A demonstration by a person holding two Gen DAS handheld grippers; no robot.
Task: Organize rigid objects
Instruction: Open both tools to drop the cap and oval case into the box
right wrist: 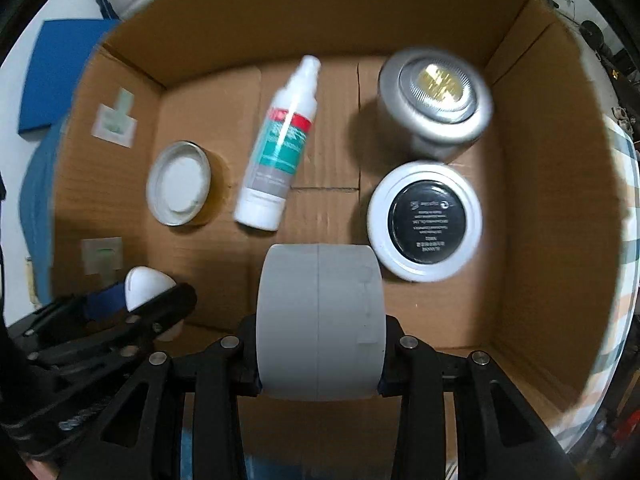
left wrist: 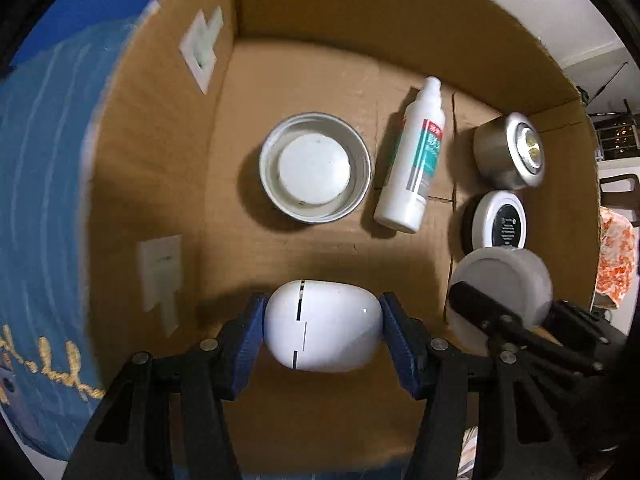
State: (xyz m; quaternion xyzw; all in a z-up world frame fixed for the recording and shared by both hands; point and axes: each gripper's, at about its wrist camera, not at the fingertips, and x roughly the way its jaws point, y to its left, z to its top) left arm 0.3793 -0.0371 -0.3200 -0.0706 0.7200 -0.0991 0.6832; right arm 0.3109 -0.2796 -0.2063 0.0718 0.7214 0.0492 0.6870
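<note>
Rigid objects were going into a big cardboard box (left wrist: 280,8), and four of them already lay on its floor. A round tin (left wrist: 315,168) with a white middle sat near the left wall. A white spray bottle (left wrist: 412,160) lay on its side just beside the tin. A silver puck light (left wrist: 510,152) sat near the far right corner. A white jar with a black disc (left wrist: 498,226) sat just in front of the light, along the right wall.

Two more things were not put down yet. The left gripper (left wrist: 322,328) pinched a smooth white egg-shaped thing (left wrist: 322,328) between its blue pads (left wrist: 252,330), one on each side. It hung over the near part of the box, toward the left wall. The right gripper (right wrist: 320,320) squeezed a grey round case (right wrist: 320,320) between its fingers. It hung over the near part of the box too, just in front of the white jar.

So the job looked more than half done. Both grippers probably needed to set their things on the bare floor near the front edge. The floor there had room for both. I could not tell if more things waited outside the box.
</note>
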